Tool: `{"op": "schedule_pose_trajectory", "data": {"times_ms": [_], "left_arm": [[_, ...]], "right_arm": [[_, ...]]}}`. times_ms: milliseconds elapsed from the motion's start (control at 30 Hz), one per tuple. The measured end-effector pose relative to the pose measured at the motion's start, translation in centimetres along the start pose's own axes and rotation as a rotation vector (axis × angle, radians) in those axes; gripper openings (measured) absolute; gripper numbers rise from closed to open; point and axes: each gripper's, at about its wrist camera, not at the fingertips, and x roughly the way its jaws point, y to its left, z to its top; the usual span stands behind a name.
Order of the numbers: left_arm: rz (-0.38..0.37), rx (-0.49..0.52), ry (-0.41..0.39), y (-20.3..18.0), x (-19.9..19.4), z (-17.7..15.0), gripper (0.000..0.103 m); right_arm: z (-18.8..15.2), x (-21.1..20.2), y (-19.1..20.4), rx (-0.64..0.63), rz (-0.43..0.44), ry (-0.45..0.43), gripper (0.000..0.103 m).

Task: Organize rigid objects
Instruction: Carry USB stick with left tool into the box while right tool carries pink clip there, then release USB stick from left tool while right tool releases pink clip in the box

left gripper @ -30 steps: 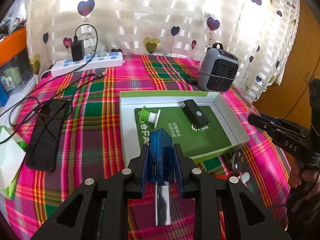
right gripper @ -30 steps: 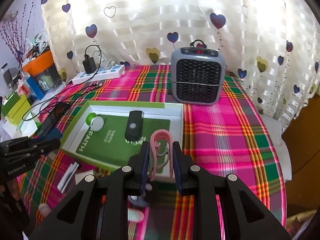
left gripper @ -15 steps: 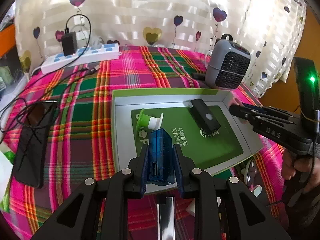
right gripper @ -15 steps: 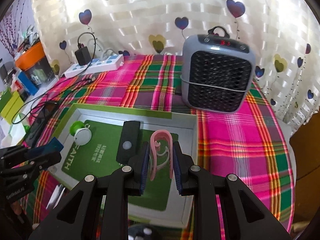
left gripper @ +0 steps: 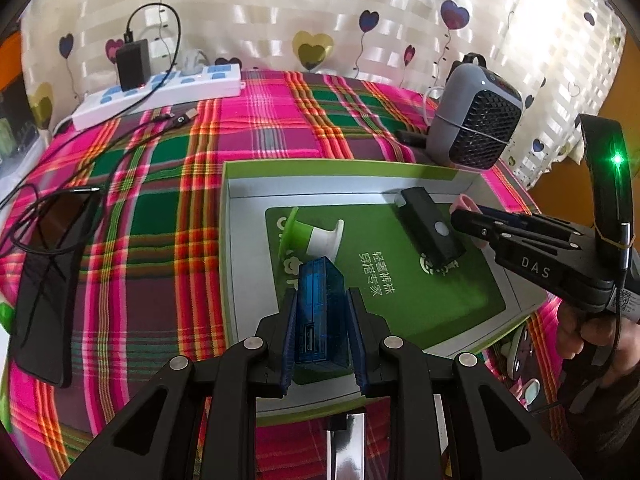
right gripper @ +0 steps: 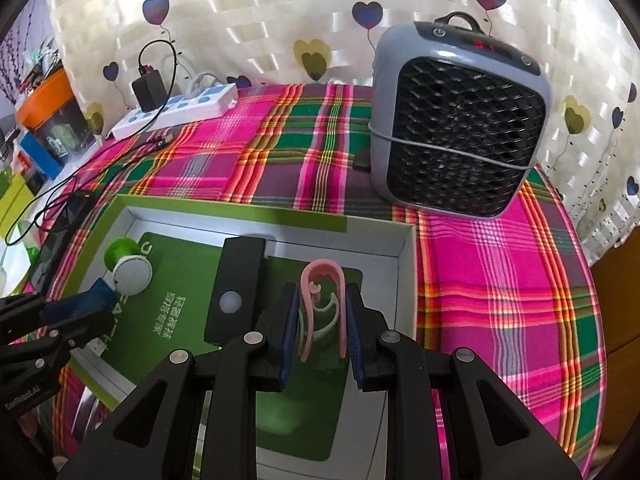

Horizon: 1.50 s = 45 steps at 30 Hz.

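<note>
My left gripper is shut on a translucent blue block with a USB port, held over the front edge of the green-and-white box. My right gripper is shut on a pink hook-shaped clip, hovering above the box's right half. Inside the box lie a green-and-white spool and a black rectangular device on a green card. In the left wrist view the right gripper reaches in from the right; in the right wrist view the left gripper shows at the left with the blue block.
A grey fan heater stands behind the box on the plaid tablecloth. A white power strip with a black charger sits at the back left. A black phone and cables lie at the left. Small loose items lie right of the box.
Both grippers have moved forward and down over the box, each keeping its object. The right gripper now reaches further in over the box's right side.
</note>
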Motion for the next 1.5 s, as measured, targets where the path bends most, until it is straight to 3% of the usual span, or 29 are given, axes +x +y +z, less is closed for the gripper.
{"op": "schedule_pose_trajectory", "data": {"times_ms": [1000,1167,1500], "left_arm": [[0.007,0.014,0.023,-0.2,0.5,0.3,0.026],[-0.007,0.019,0.019,-0.6,0.3,0.1,0.035],[0.011,0.007,0.006,-0.5,-0.8,-0.4,0.039]], "right_arm": [[0.1,1.0,0.2,0.012,0.006,0.017,0.025],[0.0,0.7,0.5,0.009,0.009,0.009,0.045],[-0.5,-0.3,0.4,0.025,0.0,-0.005,0.045]]}}
